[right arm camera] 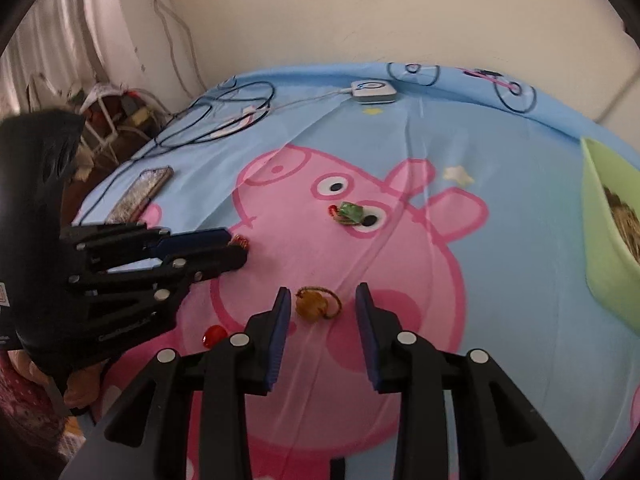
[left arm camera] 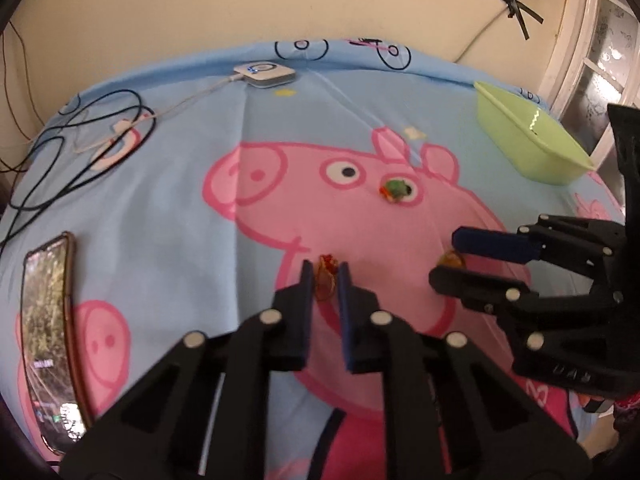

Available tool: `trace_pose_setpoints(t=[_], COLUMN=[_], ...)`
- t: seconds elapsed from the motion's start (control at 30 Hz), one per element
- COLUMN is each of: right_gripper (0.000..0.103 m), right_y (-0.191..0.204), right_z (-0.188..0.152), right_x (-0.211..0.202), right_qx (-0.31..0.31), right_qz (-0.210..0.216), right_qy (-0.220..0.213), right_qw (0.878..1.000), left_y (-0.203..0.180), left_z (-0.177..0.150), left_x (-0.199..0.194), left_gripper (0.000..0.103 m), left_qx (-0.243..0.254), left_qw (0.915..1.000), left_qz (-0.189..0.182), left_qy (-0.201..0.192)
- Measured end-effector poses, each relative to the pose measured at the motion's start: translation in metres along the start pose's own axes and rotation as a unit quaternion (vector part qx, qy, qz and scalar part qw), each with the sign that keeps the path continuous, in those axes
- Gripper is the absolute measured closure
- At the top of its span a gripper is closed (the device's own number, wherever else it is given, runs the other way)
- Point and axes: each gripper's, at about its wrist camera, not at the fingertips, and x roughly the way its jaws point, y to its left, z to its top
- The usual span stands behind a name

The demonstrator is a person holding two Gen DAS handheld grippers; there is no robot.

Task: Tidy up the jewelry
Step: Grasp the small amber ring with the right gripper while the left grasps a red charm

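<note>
left gripper [left arm camera: 326, 276]: jaws nearly together around the red-orange trinket [left arm camera: 326, 282], which sits between the tips; looks pinched, though blur hides the actual contact
right gripper [right arm camera: 323, 300]: jaws apart, low over the sheet
amber trinket [right arm camera: 312, 305]: lies on the bed sheet [right arm camera: 500, 280] between the right gripper's tips, nearer the left finger, not touched
green trinket [right arm camera: 350, 213]: on the pig print's eye, well ahead of both grippers
red bead [right arm camera: 214, 336]: on the sheet, just left of the right gripper's left finger
green tray [left arm camera: 532, 140]: far right on the bed, away from every trinket
phone [left arm camera: 50, 340]: left edge of bed
white charger box [left arm camera: 265, 74]: far edge, cables beside it
</note>
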Motion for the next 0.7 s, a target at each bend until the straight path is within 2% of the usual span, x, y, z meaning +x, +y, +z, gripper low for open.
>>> trace_pose_setpoints(t=[0.07,0.2,0.37,0.47,0.53,0.7], right_gripper=[0.103,0.103,0.103,0.103,0.103,0.103], right_y=[0.003,-0.004,-0.036,-0.062,-0.077,-0.114], right_z=[-0.002,-0.015,-0.049,-0.074,-0.09,-0.125], right_x=[-0.001,-0.012,-0.049,-0.074,-0.091,-0.125], right_qx=[-0.019,-0.018,0.03,0.07,0.095,0.162], right_qz=[-0.015,-0.017,-0.028,-0.036,-0.046,-0.06], right_qy=[0.001,-0.003,-0.018,-0.029,-0.038,-0.065], right_qw=[1.0,1.0,0.999,0.996,0.994,0.983], left_y=[-0.004,-0.023,-0.067,-0.109,-0.142,-0.198], left_z=[-0.003,-0.007,0.002,0.005,0.002,0.003], left_x=[-0.002,-0.007,-0.008,-0.003,0.003,0.011], left_gripper=[0.095,0.095,0.095,0.095,0.095,0.095], left_qx=[0.006,0.031,0.062,0.097,0.128,0.188], left_qw=[0.9999,0.9984,0.993,0.9856,0.9775,0.9619], left_qz=[-0.012,-0.046,-0.1,-0.135,-0.162,-0.189], left_qy=[0.0,0.009,0.016,0.028,0.044,0.061])
